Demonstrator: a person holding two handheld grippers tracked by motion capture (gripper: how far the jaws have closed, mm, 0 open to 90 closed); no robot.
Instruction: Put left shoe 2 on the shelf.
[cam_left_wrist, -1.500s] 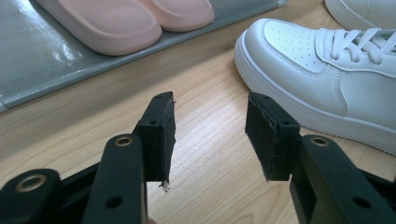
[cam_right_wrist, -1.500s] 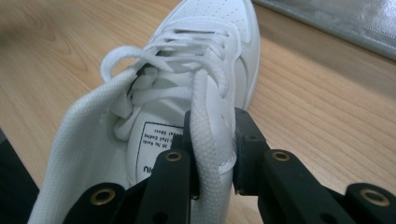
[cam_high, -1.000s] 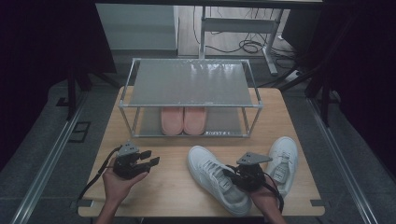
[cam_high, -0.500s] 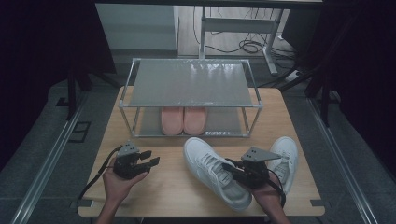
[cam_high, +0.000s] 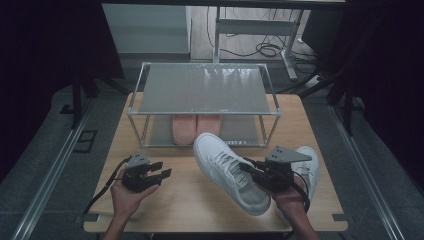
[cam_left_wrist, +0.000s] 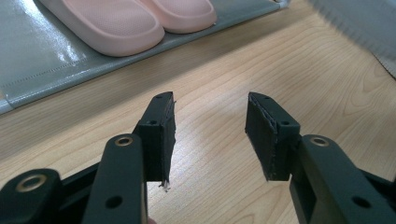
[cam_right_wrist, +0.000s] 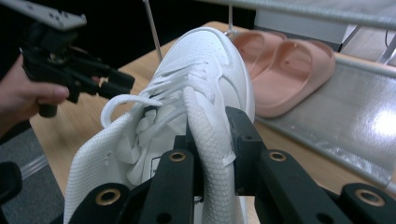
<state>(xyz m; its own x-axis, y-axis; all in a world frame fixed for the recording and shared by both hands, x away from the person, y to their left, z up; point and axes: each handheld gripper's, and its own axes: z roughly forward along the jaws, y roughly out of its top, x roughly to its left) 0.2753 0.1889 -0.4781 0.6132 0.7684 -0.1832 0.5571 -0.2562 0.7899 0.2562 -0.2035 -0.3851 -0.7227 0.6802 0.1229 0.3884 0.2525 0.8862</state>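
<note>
A white sneaker (cam_high: 225, 170) hangs tilted above the table, toe toward the rack. My right gripper (cam_high: 251, 169) is shut on the side wall of its collar; in the right gripper view the jaws (cam_right_wrist: 212, 126) pinch the padded rim of the sneaker (cam_right_wrist: 205, 79). The other white sneaker (cam_high: 310, 167) lies on the table to the right, partly behind that gripper. My left gripper (cam_high: 162, 171) hovers low at the front left, open, with nothing between its fingers (cam_left_wrist: 210, 128).
A metal shoe rack (cam_high: 205, 87) stands at the back of the wooden table (cam_high: 190, 200). A pair of pink slippers (cam_high: 196, 127) sits on its lower shelf (cam_left_wrist: 37, 60), close to the sneaker's toe. The table edges drop to a dark floor.
My right gripper has risen with the white sneaker, lifting it off the table, its toe now nearer the rack. The left gripper has stayed still.
</note>
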